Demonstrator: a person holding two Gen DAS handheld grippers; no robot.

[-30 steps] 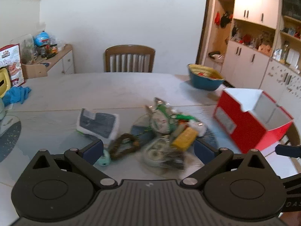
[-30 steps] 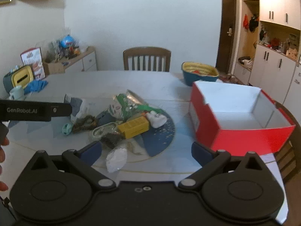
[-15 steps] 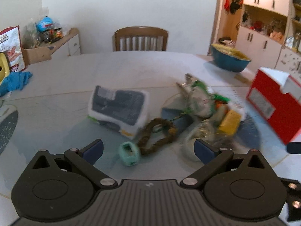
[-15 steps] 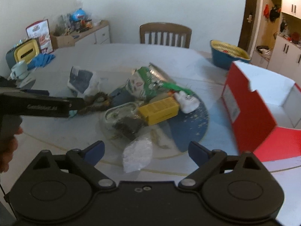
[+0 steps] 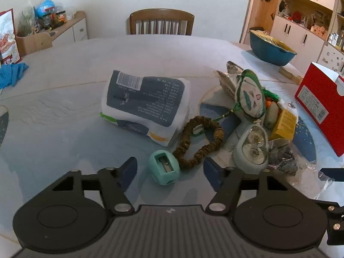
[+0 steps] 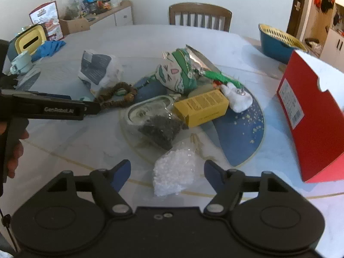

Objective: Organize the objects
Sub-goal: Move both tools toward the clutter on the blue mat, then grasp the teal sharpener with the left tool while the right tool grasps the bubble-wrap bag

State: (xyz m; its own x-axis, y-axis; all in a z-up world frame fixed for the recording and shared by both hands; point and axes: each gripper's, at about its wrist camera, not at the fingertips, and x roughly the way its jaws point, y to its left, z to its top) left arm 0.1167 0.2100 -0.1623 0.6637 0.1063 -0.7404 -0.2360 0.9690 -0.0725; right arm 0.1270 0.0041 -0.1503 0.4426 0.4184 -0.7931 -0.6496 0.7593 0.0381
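Both tongs closing, gripping nothing: left tongs (image 5: 169,168) straddle sharpener (image 5: 164,167), right tongs (image 6: 167,173) straddle bag (image 6: 174,173)

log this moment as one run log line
left gripper: fingers closing around pencil sharpener, no contact | right gripper: closing around white bag, no contact | red box: waiting

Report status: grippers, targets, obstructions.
Left gripper closing around mint-green pencil sharpener, no contact. Right gripper closing around clear bag of white pellets. Nothing blocking.
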